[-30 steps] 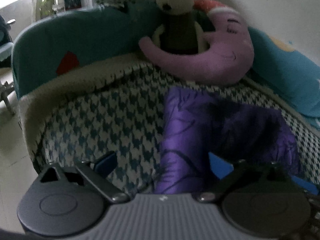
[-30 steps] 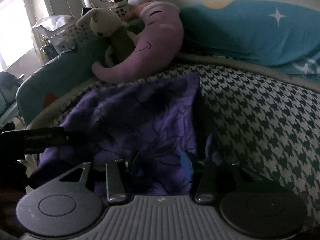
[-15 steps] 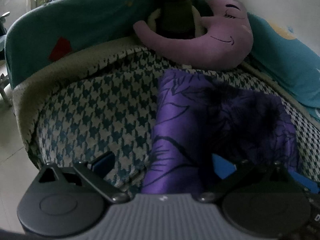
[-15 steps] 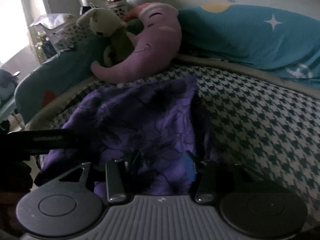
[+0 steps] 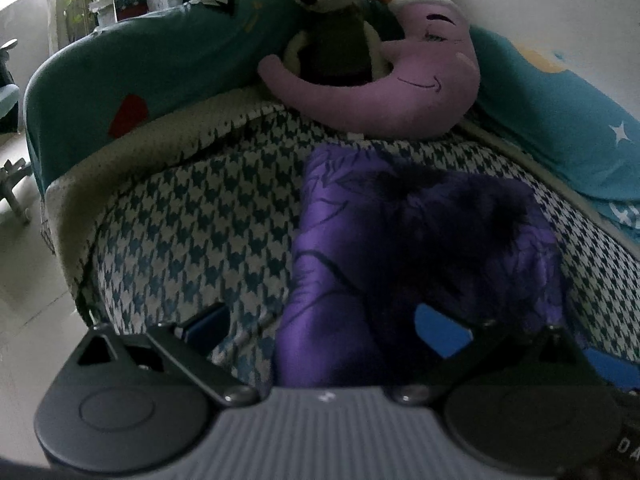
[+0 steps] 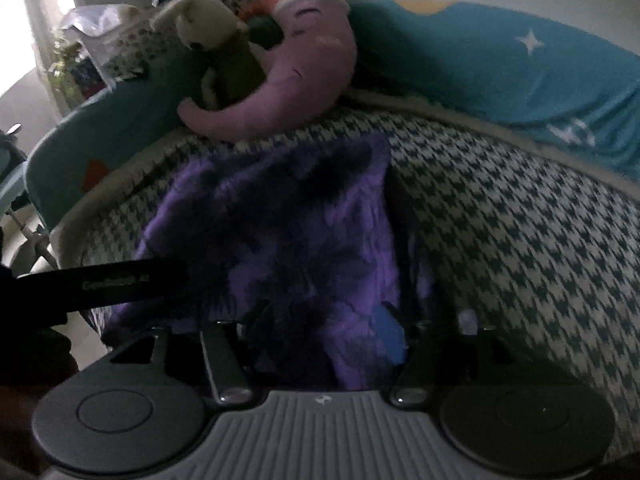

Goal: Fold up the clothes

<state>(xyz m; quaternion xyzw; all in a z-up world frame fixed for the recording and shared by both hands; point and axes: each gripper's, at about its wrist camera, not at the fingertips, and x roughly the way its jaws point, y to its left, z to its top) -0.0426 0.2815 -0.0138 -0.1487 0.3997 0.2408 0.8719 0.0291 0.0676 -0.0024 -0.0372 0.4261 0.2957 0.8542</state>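
Since a second ago both cameras have drawn back a little from the purple garment [image 5: 408, 248], so more of the houndstooth blanket [image 5: 192, 216] shows around it, and the right gripper's [image 6: 320, 332] fingers have spread further apart. That gripper is opening now, with a fold of the purple cloth between its fingers; whether the pads press on it cannot be told in the dim light. The left gripper [image 5: 320, 320] stands wide, one blue pad over the blanket and the other [image 5: 440, 330] over the garment's near edge, which lies between the fingers without being visibly squeezed. The garment lies folded into a rough rectangle on the blanket, its far edge just short of the purple moon pillow [image 5: 400, 92]. A cream plush rabbit [image 5: 324, 4] in a dark top leans in the moon's curve, touching it. Behind the moon and to its left rises a teal padded rail [image 5: 140, 68] with a red patch; to the moon's right lies a blue star-printed pillow [image 6: 500, 68], beside the blanket's far border. In the right wrist view, a dark strap-like bar [image 6: 104, 282], too dim to identify, crosses the garment's left corner and hides it.
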